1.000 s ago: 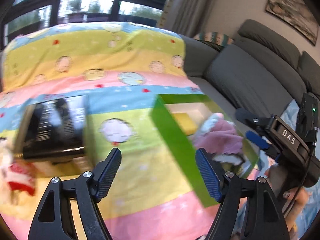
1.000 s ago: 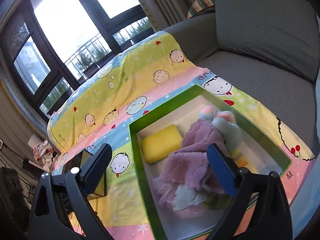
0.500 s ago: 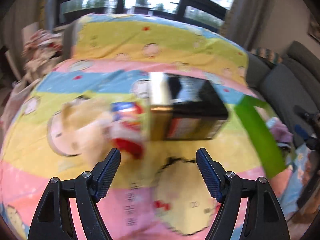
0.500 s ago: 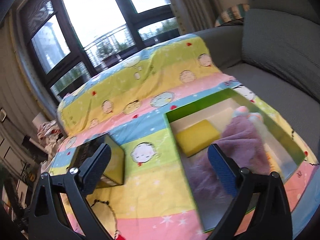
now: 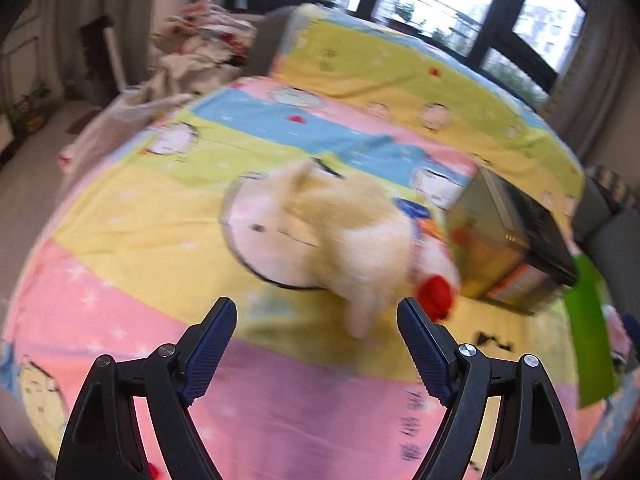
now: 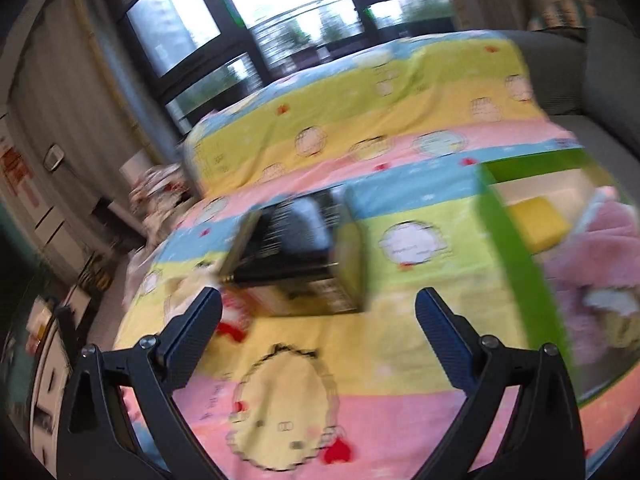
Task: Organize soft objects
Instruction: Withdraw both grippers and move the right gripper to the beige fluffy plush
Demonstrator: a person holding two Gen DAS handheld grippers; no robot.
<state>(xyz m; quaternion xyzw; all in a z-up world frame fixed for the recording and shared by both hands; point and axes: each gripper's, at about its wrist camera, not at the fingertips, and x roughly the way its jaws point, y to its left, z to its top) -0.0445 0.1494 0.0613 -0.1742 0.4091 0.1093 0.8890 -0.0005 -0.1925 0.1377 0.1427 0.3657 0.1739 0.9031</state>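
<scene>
A cream plush toy (image 5: 352, 236) with red and blue parts lies on the striped cartoon blanket (image 5: 160, 240), blurred by motion. My left gripper (image 5: 316, 320) hovers just in front of it, its jaws opening, nothing between them. In the right wrist view a sliver of the plush toy (image 6: 232, 316) shows beside a black and gold box (image 6: 304, 264). My right gripper (image 6: 318, 312) stands open and empty over the blanket. The green box (image 6: 516, 248) at right holds a yellow sponge (image 6: 538, 220) and a purple towel (image 6: 592, 256).
The black and gold box (image 5: 512, 240) lies right of the plush toy. A heap of cloths (image 5: 200, 44) sits at the far left past the blanket's edge. A grey sofa (image 6: 600, 60) runs along the right. Windows lie behind.
Both views have swung left, away from the green box. The plush toy has come from the left edge to the middle of the left wrist view. Both grippers stay empty.
</scene>
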